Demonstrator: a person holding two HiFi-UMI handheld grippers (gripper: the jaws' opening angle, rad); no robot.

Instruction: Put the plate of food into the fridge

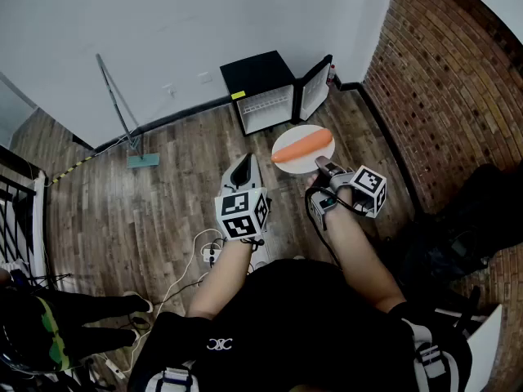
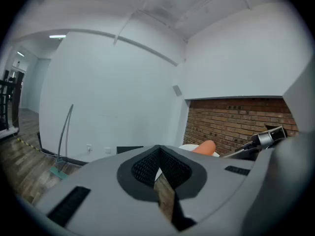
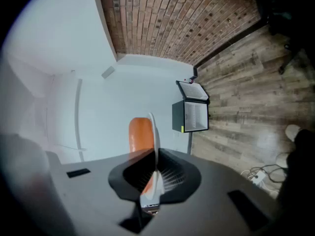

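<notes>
Wood-plank floor (image 1: 163, 202) ran under me to a white wall (image 1: 163, 23), with a brick wall (image 1: 441, 80) closing the room on the right. Closest in, the left gripper (image 1: 245, 162) hung level in front of the body, its jaws drawn together with nothing between them. Just beside it, the right gripper (image 1: 327, 170) had its jaws clamped on the near rim of the plate (image 1: 296, 134), which it held out in the air above the floor, with one long piece of orange food (image 1: 304, 145) lying across it. Further off, against the white wall, the small black fridge (image 1: 263, 88) stood on the floor with its door (image 1: 315, 88) swung wide to the right, the pale shelves showing. I judged this the carrying step: the plate was lifted but well apart from the fridge. The next move called for stepping closer and lowering the plate, keeping it flat so the food would not roll off, then sliding it onto a shelf before the jaws let go.
</notes>
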